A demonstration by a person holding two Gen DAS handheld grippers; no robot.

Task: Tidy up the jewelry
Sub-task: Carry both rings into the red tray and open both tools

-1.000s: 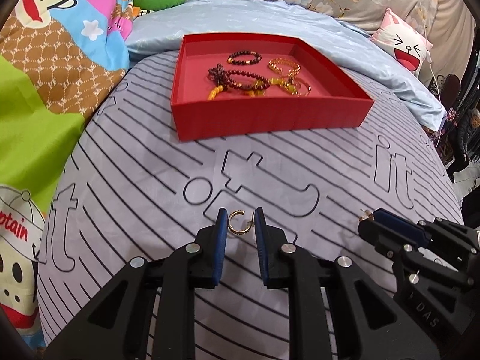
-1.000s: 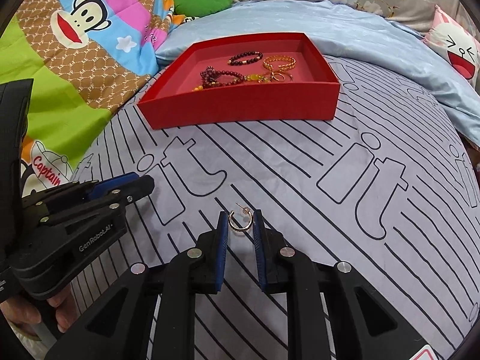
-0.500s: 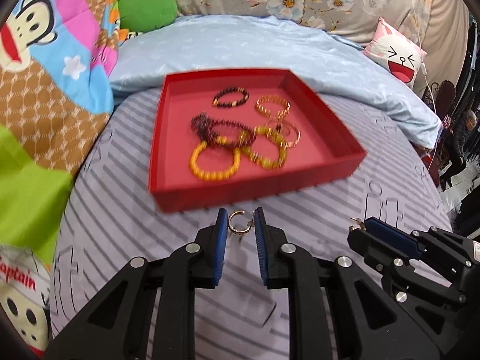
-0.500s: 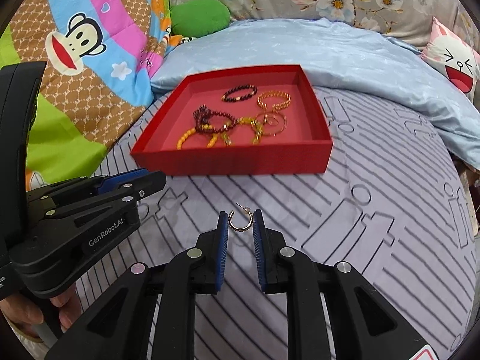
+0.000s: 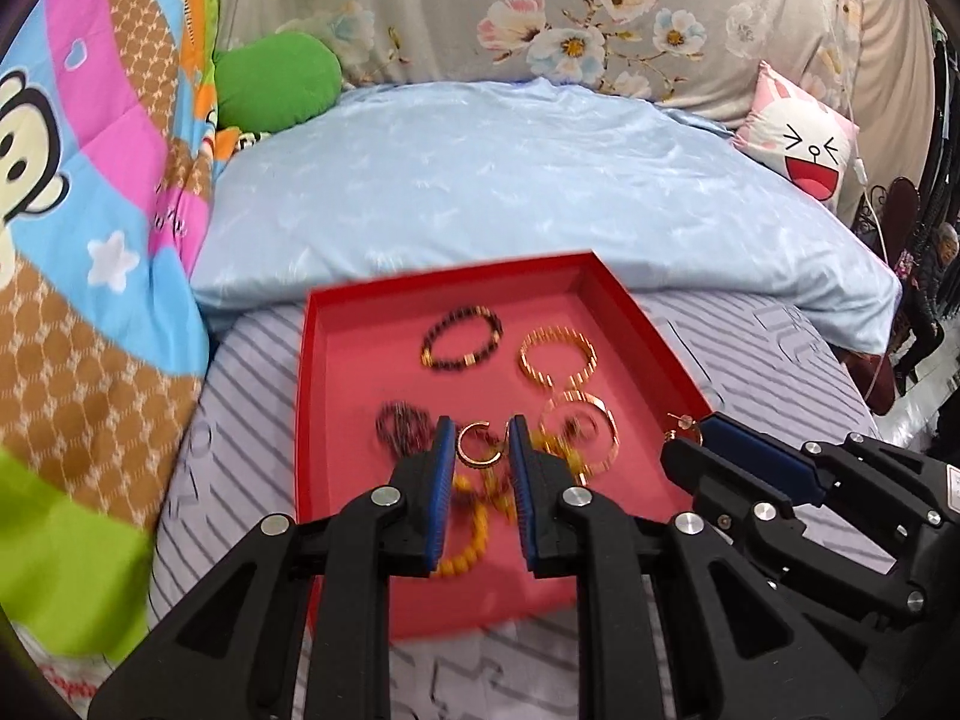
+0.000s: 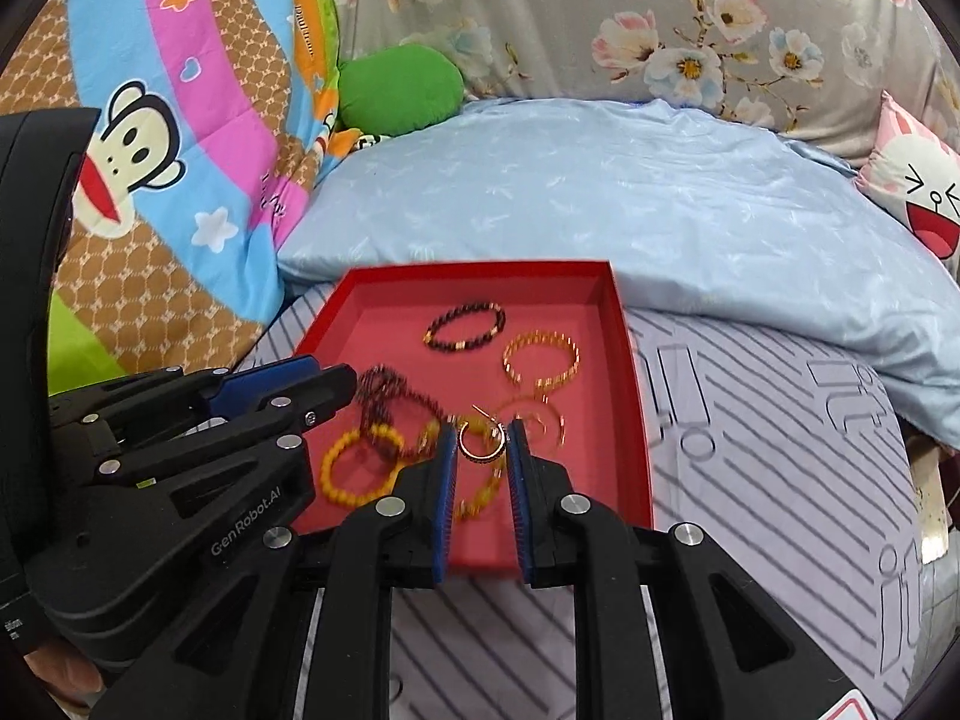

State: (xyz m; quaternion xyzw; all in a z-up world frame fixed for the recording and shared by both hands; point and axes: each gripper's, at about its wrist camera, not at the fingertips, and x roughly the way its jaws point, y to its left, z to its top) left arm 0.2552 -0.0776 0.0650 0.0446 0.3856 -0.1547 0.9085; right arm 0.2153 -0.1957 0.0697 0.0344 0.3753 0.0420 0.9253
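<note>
We carry one gold hoop earring in each gripper, both above the red tray (image 5: 309,408) that lies on the striped bed sheet (image 6: 780,480). The left gripper (image 5: 478,447) has its jaws clamped on the left hoop earring (image 5: 478,450), held over the near middle of the tray; the right gripper (image 6: 482,443) has its jaws clamped on the right hoop earring (image 6: 480,443), toward the tray's near right part. Inside lie a dark beaded bracelet (image 5: 461,341) and a gold link bracelet (image 5: 558,357) toward the far edge, with a thin gold bangle (image 5: 579,432), a yellow beaded bracelet (image 6: 360,468) and a maroon bead strand (image 6: 390,396) nearer us. We judge the hoops very light, stiff and slick, with a thin post that could bend, so a light pinch across the hoop's flat sides suits best. Once released they may bounce or tangle in the beads.
</note>
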